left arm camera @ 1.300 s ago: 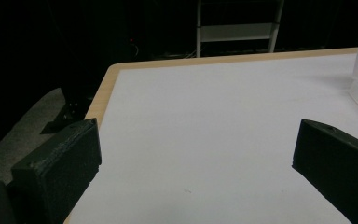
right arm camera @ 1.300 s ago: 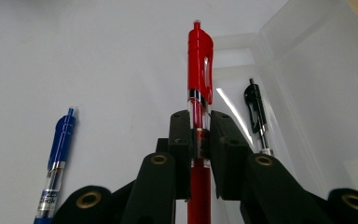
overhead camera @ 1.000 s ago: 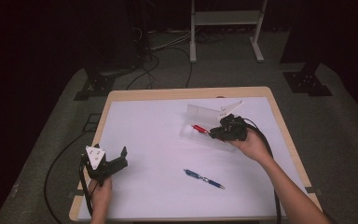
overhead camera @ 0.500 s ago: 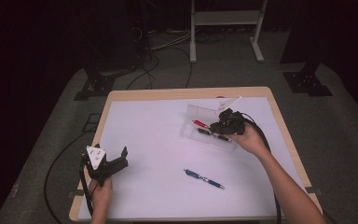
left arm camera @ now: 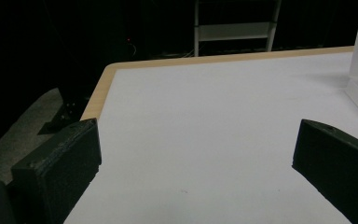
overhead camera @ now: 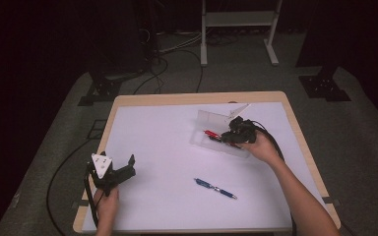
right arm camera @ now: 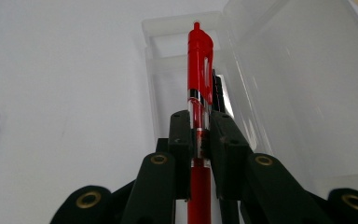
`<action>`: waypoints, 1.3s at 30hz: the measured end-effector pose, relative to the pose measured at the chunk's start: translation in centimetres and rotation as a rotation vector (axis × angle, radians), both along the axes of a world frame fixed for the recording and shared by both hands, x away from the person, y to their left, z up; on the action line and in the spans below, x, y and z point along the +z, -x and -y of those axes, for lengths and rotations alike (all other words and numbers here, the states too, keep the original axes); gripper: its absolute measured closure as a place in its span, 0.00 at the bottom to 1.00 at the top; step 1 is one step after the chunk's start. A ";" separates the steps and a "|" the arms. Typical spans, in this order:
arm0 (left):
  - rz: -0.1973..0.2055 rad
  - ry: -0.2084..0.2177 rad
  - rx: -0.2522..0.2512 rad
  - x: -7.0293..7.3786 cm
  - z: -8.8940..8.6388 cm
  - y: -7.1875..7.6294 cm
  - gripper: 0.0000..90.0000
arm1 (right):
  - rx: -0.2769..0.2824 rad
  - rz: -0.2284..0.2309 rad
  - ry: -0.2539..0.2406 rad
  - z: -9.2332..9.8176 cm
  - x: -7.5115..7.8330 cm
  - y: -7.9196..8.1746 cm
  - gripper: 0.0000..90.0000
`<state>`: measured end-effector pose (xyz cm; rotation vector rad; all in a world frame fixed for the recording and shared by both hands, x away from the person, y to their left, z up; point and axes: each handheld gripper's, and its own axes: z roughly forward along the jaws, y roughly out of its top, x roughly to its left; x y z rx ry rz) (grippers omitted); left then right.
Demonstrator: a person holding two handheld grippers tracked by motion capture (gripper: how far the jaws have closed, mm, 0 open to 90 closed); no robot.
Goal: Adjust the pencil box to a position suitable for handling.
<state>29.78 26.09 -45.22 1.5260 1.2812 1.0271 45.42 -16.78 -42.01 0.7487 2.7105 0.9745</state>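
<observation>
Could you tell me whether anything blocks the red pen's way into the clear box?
Nothing visible does. The right tool holds the red pen over the open clear box; a black pen already lies inside, beside it.

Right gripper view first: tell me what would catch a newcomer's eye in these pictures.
The red pen stands out, clamped between the jaws of the right tool and held over the clear plastic case on the table's right half. A black pen already lies in that case. Nearer the person, a blue pen lies loose on the white table, while the left tool rests open.
</observation>
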 end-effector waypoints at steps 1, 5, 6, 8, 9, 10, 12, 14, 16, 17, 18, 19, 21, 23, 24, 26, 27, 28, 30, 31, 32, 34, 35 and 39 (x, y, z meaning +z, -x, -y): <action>0.001 0.000 0.000 0.0 0.0 0.0 0.00 | 0.001 -0.003 0.001 0.0 -0.1 -0.1 0.87; 0.001 -0.001 0.000 0.0 0.0 0.0 0.00 | 0.001 -0.011 0.005 -0.1 -0.3 -0.1 0.87; 0.001 -0.001 0.000 0.0 0.1 0.0 0.00 | 0.012 -0.011 0.012 -0.1 -0.5 -0.1 0.87; 0.002 -0.002 -0.001 0.0 0.1 0.0 0.00 | 0.012 -0.015 0.014 -0.1 -0.5 -0.1 0.87; 0.001 -0.003 0.000 0.0 0.1 0.0 0.00 | 0.015 -0.019 0.013 -0.1 -0.6 -0.1 0.87; 0.002 -0.002 0.000 0.0 0.1 0.0 0.00 | 0.017 -0.019 0.016 -0.1 -0.6 -0.1 0.87; 0.000 -0.001 0.000 0.0 0.0 0.0 0.00 | 0.016 -0.027 0.020 0.0 -0.7 -0.1 0.87; 0.001 0.000 0.000 0.0 0.0 0.0 0.00 | 0.021 -0.024 0.023 0.0 -0.8 -0.1 0.87; 0.001 0.000 0.000 0.0 0.0 0.0 0.00 | 0.021 -0.027 0.025 0.0 -0.7 -0.1 0.87; 0.001 -0.001 0.000 0.0 0.0 0.0 0.00 | 0.026 -0.027 0.031 -0.1 -0.8 -0.1 0.87; 0.001 -0.001 0.000 0.0 0.0 0.0 0.00 | 0.026 -0.027 0.031 -0.1 -0.8 -0.1 0.87; 0.001 -0.001 0.000 0.0 0.0 0.0 0.00 | 0.022 -0.038 0.034 -0.2 -0.8 0.0 0.87; 0.000 -0.001 0.000 0.0 0.0 0.0 0.00 | 0.031 -0.032 0.043 -0.3 -0.9 0.0 0.87; 0.001 -0.001 0.000 0.0 0.0 0.0 0.00 | 0.034 -0.035 0.043 -0.3 -1.0 0.0 0.87; 0.001 -0.001 0.000 0.0 0.0 0.0 0.00 | 0.034 -0.035 0.043 -0.3 -1.0 0.0 0.87; 0.001 0.000 0.001 0.0 -0.1 0.1 0.00 | 0.036 -0.034 0.045 -0.4 -1.1 -0.1 0.87; 0.001 -0.001 0.001 0.0 -0.1 0.1 0.00 | 0.038 -0.033 0.046 -0.4 -1.2 -0.1 0.87; 0.001 -0.001 0.001 0.0 -0.1 0.1 0.00 | 0.038 -0.033 0.046 -0.4 -1.2 -0.1 0.87; 0.001 0.000 0.000 0.0 -0.1 0.1 0.00 | 0.033 -0.040 0.044 -0.4 -1.2 -0.1 0.87; 0.001 0.000 0.000 0.0 0.0 0.1 0.00 | 0.033 -0.040 0.047 -0.4 -1.2 -0.2 0.87; 0.001 -0.001 0.000 0.0 0.0 0.1 0.00 | 0.032 -0.041 0.047 -0.4 -1.2 -0.2 0.87; 0.002 -0.001 0.000 0.0 0.0 0.0 0.00 | 0.029 -0.045 0.047 -0.4 -1.3 -0.2 0.87; 0.002 0.000 0.000 0.0 0.0 0.0 0.00 | 0.029 -0.045 0.048 -0.4 -1.3 -0.2 0.87; 0.003 -0.001 0.002 0.0 -0.1 0.1 0.00 | 0.038 -0.045 0.056 -0.4 -1.5 -0.2 0.87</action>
